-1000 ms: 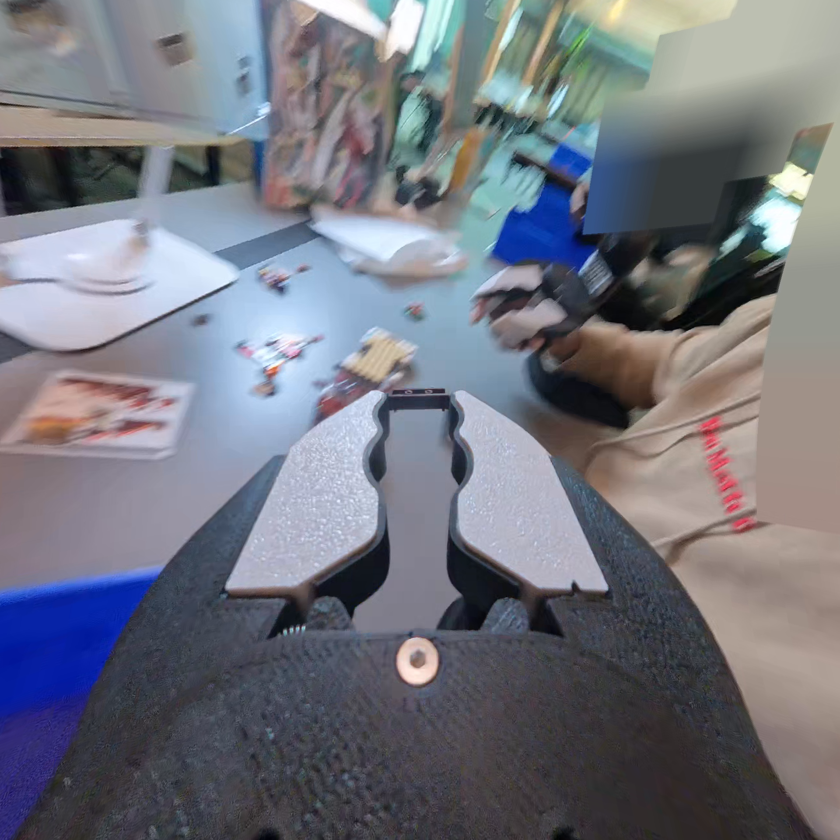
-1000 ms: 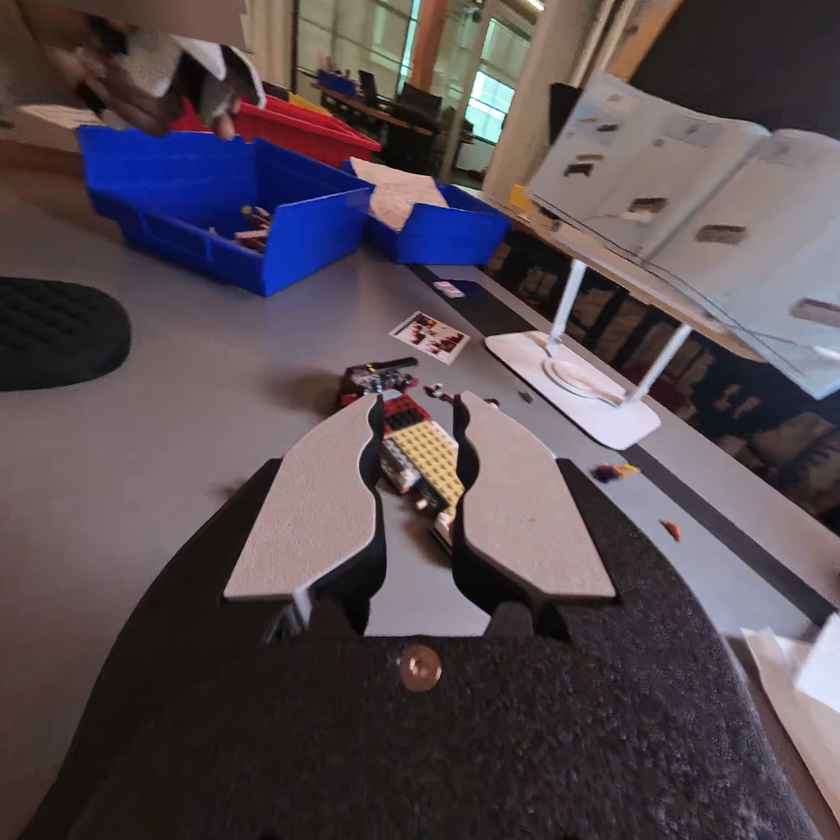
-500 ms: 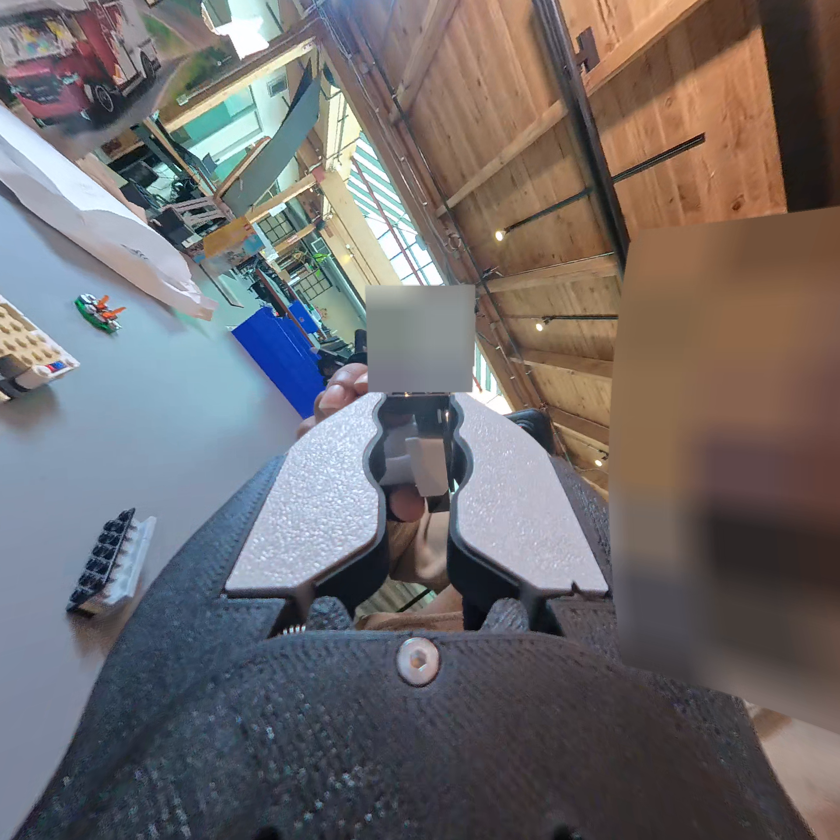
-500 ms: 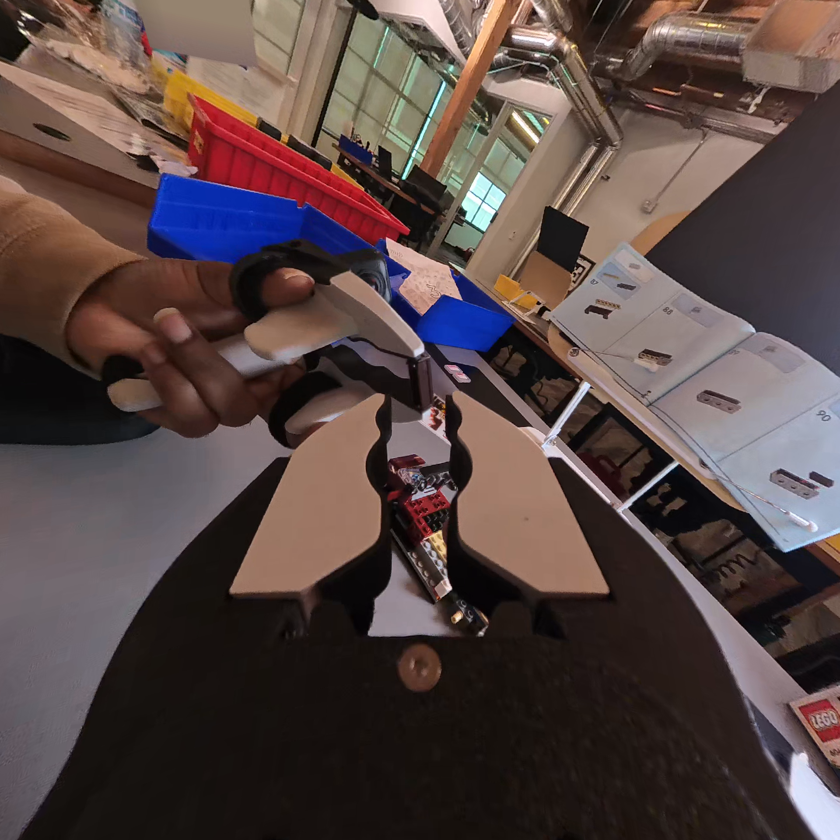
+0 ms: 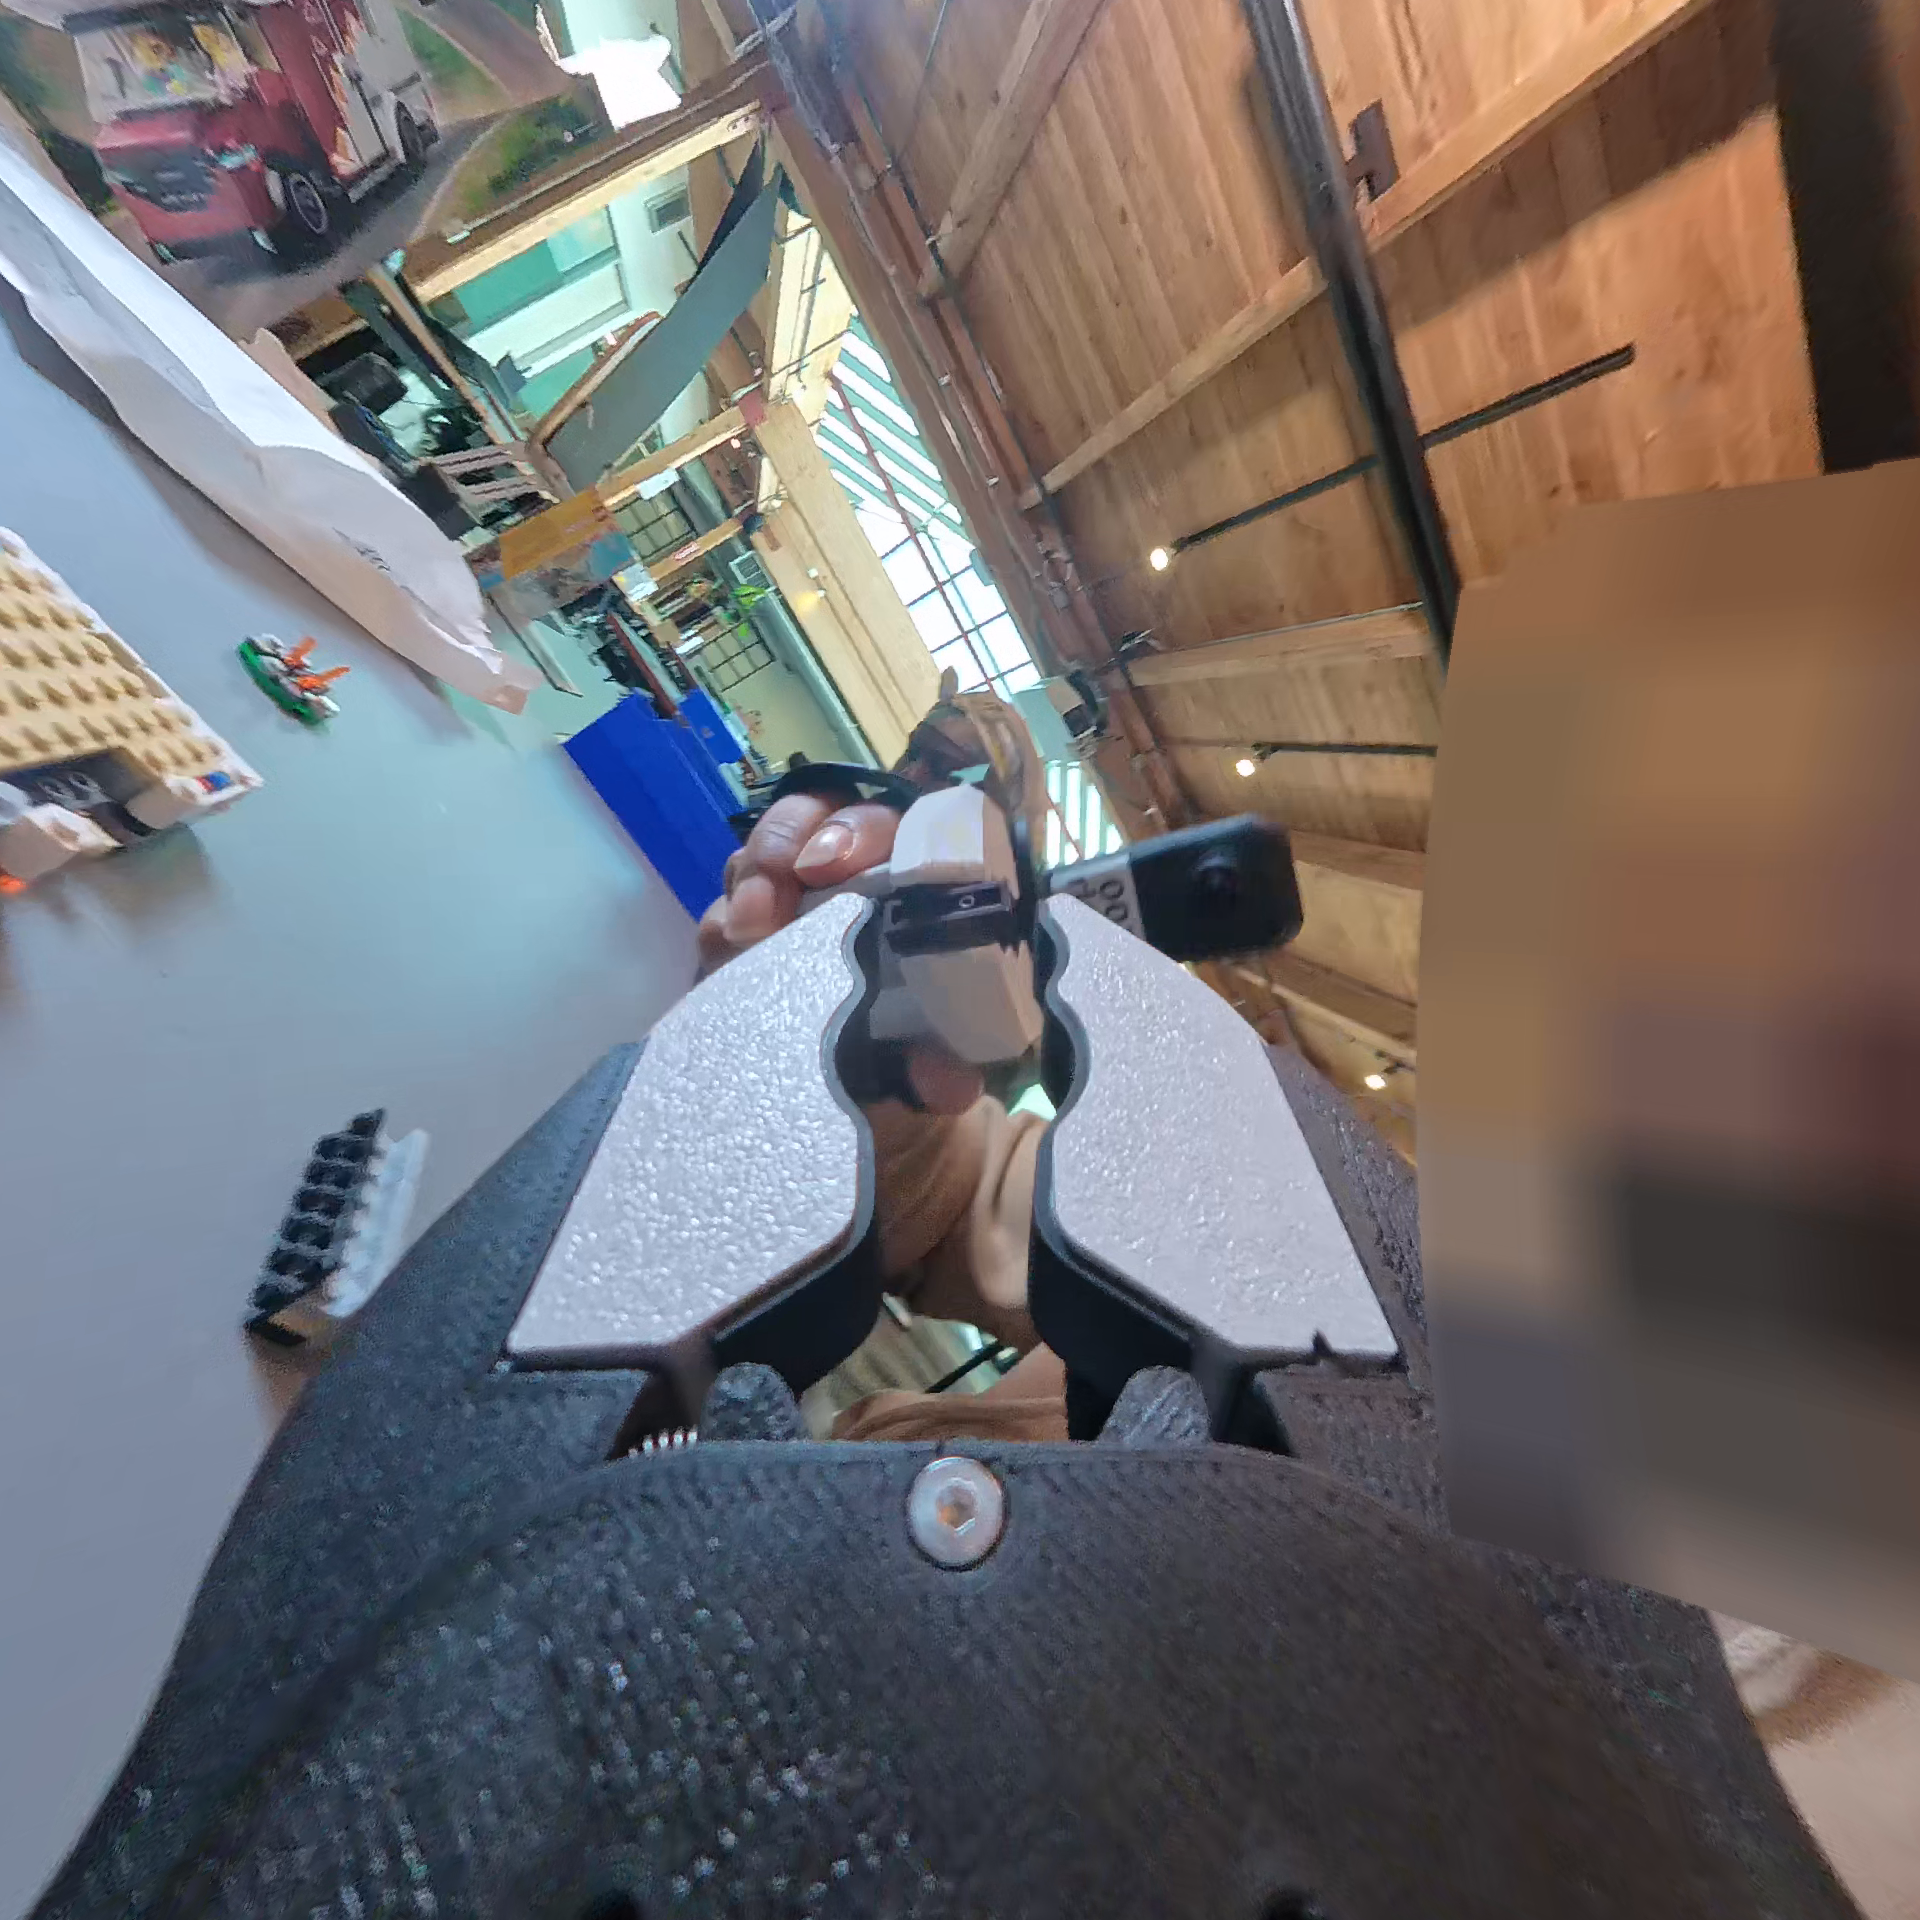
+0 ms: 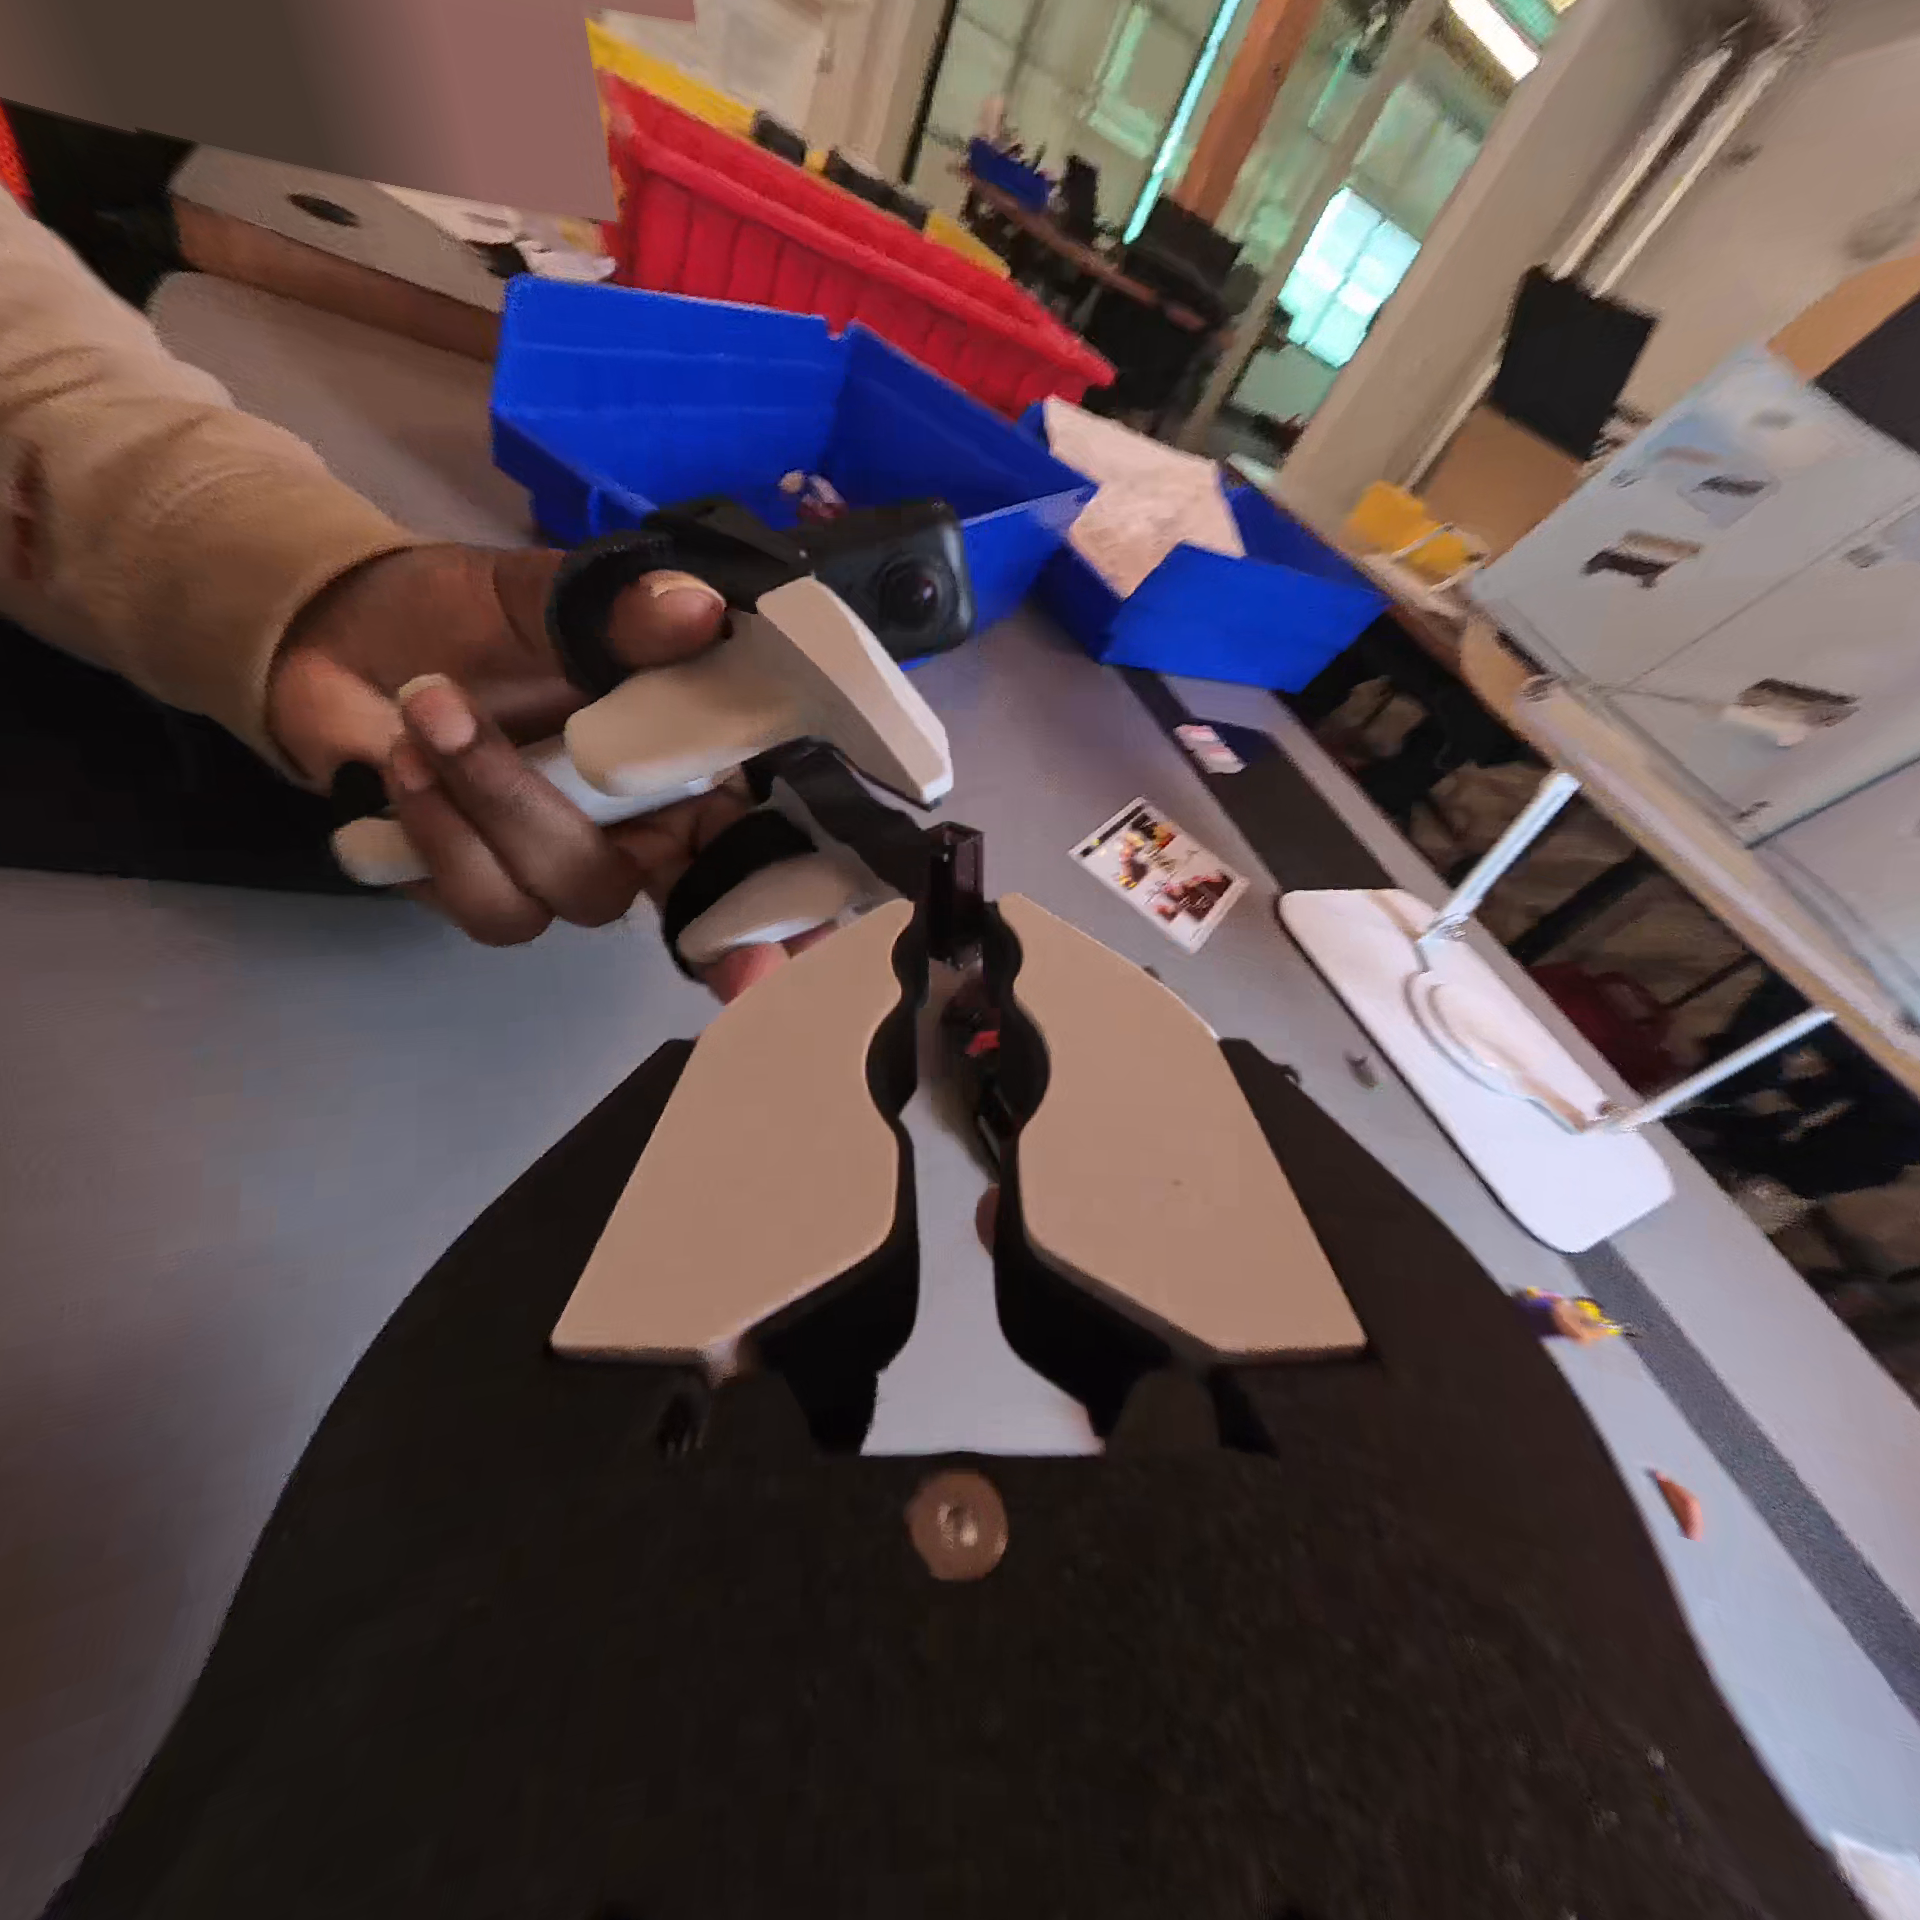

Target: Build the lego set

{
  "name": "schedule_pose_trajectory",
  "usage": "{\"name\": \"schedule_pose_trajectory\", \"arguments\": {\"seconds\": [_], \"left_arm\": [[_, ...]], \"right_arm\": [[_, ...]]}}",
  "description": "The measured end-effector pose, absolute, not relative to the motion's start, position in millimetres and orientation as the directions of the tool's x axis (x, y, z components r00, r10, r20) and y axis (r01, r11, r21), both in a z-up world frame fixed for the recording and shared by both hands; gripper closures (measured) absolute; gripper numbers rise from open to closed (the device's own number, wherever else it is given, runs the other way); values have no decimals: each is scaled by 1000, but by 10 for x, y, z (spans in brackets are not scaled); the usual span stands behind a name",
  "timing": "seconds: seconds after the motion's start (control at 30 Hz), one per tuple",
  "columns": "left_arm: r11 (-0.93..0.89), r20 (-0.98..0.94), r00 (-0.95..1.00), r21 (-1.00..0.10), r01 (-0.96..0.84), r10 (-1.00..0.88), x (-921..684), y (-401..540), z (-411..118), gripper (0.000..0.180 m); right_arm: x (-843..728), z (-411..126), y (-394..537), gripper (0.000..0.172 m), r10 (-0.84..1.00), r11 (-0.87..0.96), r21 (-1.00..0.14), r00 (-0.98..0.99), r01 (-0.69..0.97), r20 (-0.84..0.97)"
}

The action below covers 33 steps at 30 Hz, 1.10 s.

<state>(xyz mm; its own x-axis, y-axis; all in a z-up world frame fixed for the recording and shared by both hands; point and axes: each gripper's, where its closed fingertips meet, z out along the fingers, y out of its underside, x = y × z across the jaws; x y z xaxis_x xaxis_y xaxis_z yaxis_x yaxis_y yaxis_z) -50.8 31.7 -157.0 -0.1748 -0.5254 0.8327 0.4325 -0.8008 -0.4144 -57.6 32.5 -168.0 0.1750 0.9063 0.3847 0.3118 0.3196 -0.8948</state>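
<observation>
Black brick piece [image 6: 956, 888] pinched by both tools, right tool [image 6: 958, 914]

Both grippers meet nose to nose above the tabletop: the left gripper [image 5: 956, 914] pinches a small black piece, the right gripper [image 6: 958, 914] clamps it too.

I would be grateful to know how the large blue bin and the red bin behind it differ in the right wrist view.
The large blue bin stands nearer, and the red bin sits behind it. The blue bin's walls look smooth, while the red bin's side is ribbed. A few small pieces show inside the blue bin, but the inside of the red bin is hidden. Both are open-topped plastic bins.
</observation>
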Motion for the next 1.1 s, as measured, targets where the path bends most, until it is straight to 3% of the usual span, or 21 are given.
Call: {"name": "schedule_pose_trajectory", "arguments": {"seconds": [0.1,0.23,0.33,0.57,0.77,1.0,1.1], "left_arm": [[-740,800,-30,-540,401,-599,-589,367,-1651,152],[-574,637,225,-767,288,-738,-744,455,-1788,156],[-488,523,360,-852,189,-773,-792,526,-1930,157],[-400,369,447,-916,25,-815,-719,475,-2117,159],[-402,374,457,-915,39,-807,-764,510,-2112,160],[-329,298,507,-944,29,-809,-868,538,-1992,162],[-220,210,594,-974,55,-777,-1220,607,-1647,172]], "right_arm": [[-292,-1967,363,162,969,203,-822,14,532,248],[294,-2552,400,162,994,81,-550,-110,831,-21],[412,-2761,383,162,980,57,-450,-136,891,-145],[469,-3022,501,161,965,109,-276,-168,955,-201],[438,-2986,632,154,978,98,-305,-149,947,-147],[478,-2856,558,154,994,96,-427,-113,899,-13],[483,-2783,528,154,998,61,-529,-41,847,49]]}}
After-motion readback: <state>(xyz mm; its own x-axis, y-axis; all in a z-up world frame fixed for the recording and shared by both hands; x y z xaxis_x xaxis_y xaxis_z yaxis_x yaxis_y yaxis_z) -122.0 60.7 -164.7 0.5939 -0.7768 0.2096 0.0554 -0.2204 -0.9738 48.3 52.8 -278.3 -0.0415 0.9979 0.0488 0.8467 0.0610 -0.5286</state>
